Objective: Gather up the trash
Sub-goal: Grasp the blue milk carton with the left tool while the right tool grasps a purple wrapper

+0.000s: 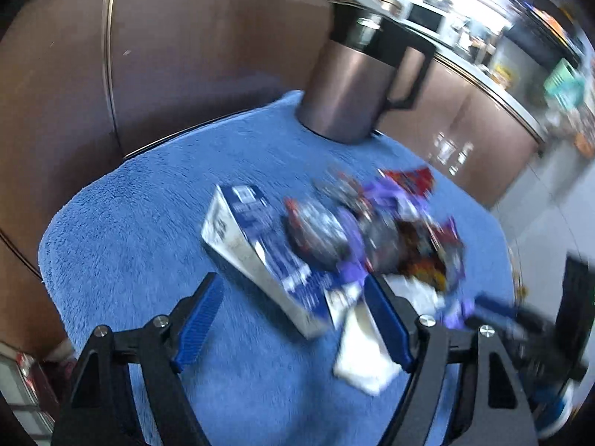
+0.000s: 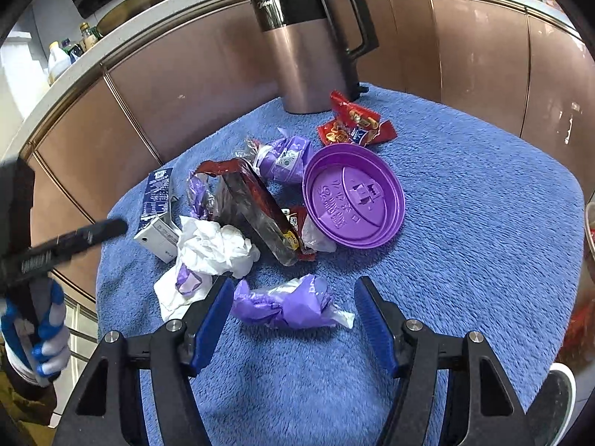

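A: Both claws?
B: Right gripper [image 2: 292, 319] is spread wide around a purple wrapper [image 2: 288, 303]. Left gripper [image 1: 293, 310] is also wide apart, the carton [image 1: 260, 249] between its fingers.
A: Farther?
B: Lid [image 2: 353, 195] at 1 o'clock, kettle [image 2: 308, 48] at 12.

Bright; left view blurred, edges warped

Left gripper [image 1: 293, 308] jaws spread wide, empty, over blue fleece cloth [image 1: 141, 230]. Blue-and-white carton [image 1: 260, 256] lies between fingers, slightly farther. White tissue [image 1: 362, 356] touches right finger. Blurred wrapper pile [image 1: 383, 226] right of carton. Steel kettle [image 1: 353, 85] upright at far edge.
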Available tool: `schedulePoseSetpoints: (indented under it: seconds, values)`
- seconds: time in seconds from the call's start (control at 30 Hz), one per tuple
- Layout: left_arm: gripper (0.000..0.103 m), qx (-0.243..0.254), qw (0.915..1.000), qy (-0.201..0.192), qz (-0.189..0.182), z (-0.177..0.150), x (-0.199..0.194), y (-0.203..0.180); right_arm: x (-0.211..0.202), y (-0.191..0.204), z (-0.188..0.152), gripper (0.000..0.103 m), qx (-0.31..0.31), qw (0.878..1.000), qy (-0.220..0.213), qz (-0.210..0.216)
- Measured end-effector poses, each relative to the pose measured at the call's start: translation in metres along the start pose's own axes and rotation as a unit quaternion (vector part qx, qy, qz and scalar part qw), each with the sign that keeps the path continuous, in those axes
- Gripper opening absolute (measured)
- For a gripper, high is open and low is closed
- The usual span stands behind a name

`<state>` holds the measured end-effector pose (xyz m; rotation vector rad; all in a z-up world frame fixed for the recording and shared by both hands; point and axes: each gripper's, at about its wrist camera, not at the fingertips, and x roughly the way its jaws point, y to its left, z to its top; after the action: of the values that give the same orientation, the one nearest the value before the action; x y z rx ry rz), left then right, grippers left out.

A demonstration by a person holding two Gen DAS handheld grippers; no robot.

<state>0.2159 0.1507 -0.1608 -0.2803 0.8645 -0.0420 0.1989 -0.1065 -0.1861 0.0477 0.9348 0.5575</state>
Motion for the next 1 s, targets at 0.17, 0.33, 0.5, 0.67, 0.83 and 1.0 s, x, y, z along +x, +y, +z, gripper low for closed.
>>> schedulePoseSetpoints:
  seconds: [0.17,0.33,0.5,0.67,0.83,1.0]
  values:
    - [0.077,-0.032,0.9975,0.047,0.041,0.017,0.034,0.007,0.014,-0.001,0.000,0.065,0.002,1.000,0.016,0.015]
    - [0.062,-0.084,0.9923,0.088,0.022,0.010,0.055,0.023,0.021,-0.003,-0.006,0.056,0.010,0.999,0.023,0.039]
    - [0.042,-0.124,0.9880,0.092,-0.008,0.005,0.053,0.039,0.022,-0.005,-0.012,0.028,0.015,0.998,0.020,0.061]
    - [0.033,-0.120,0.9900,0.072,-0.018,-0.004,0.033,0.037,0.006,0.004,-0.023,0.007,-0.003,0.998,0.002,0.070]
    - [0.033,-0.110,0.9925,0.050,-0.014,-0.009,0.003,0.032,-0.012,0.006,-0.035,0.007,0.003,0.997,-0.018,0.078]
    - [0.033,-0.093,0.9949,0.026,-0.028,-0.009,-0.033,0.012,-0.040,0.001,-0.043,0.007,0.010,0.995,-0.050,0.080]
